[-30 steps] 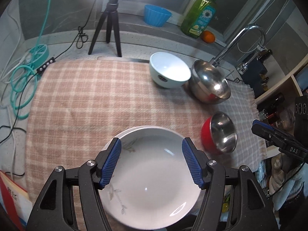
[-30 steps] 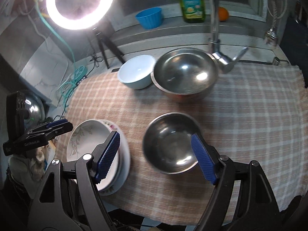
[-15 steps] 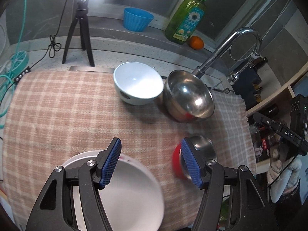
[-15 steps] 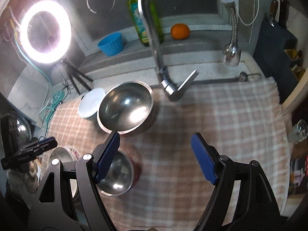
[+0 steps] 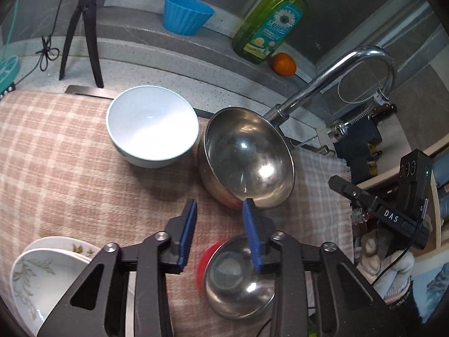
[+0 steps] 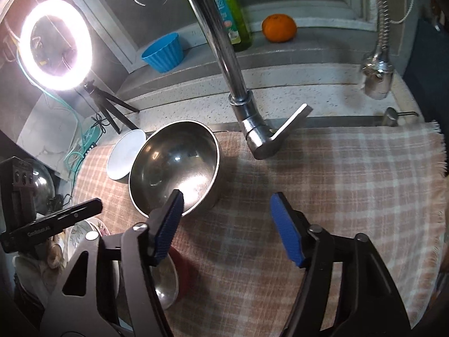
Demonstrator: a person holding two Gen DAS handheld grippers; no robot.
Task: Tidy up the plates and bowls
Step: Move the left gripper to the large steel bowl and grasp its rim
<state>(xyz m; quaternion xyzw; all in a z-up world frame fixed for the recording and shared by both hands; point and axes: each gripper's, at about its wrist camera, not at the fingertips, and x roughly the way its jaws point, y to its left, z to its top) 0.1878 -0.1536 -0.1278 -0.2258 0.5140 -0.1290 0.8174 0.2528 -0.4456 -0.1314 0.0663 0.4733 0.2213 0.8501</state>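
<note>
Okay, left claw [image 5: 219,230] has narrowed since a second ago and slid off the stacked plates [image 5: 42,280], now lower left of the left view. It's part-closed, gripping nothing, with its right finger over the rim of the small steel bowl [image 5: 238,278], red outside. Looks like plates are done and that bowl is next.

Right claw [image 6: 227,227] is spread wide and empty; it swung away from the small bowl toward the bare checked cloth [image 6: 350,182] on the tabletop.

Large steel bowl [image 5: 247,154] sits mid-frame, just beside the white bowl [image 5: 153,126].

Open room: right half of the cloth. Watch the faucet [image 6: 241,98] overhanging the large bowl, and the cloth's front edge near the small bowl.
</note>
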